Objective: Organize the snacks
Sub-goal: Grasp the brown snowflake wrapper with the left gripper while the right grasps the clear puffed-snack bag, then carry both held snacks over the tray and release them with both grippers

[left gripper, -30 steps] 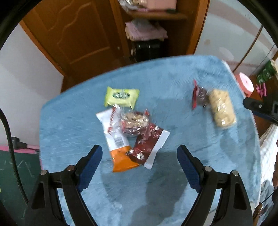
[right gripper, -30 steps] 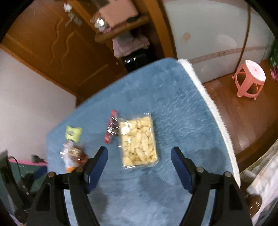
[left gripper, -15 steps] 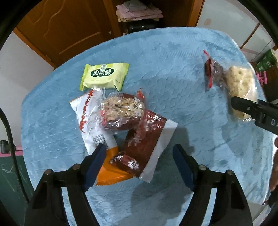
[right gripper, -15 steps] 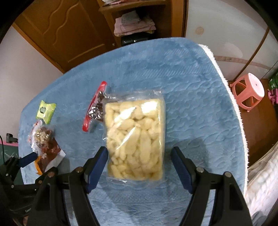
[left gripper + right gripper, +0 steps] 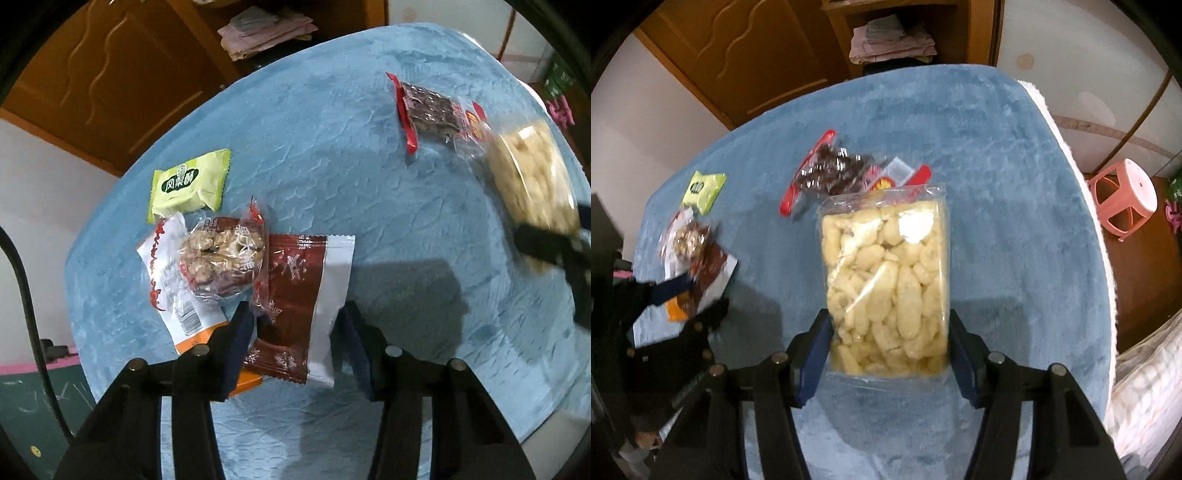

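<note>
A brown-and-white snack packet lies flat on the blue cloth between the fingers of my left gripper. Its jaws are closing, the pads just at the packet's edges without squeezing it. The packet overlaps a nut cake in clear wrap and a white-and-orange packet. A green packet lies behind them. My right gripper is closing on a clear bag of pale puffs, both pads against its sides. A red-edged packet of dark snacks lies just beyond the bag.
The blue plush cloth covers the whole table, whose right edge drops to a wooden floor with a pink stool. A wooden door and a shelf with folded cloths stand behind the table. The left gripper shows at the right wrist view's left edge.
Both grippers have come down toward the table. The left jaws narrowed around the brown-and-white packet, and the right jaws narrowed until the pads met the bag of puffs.
</note>
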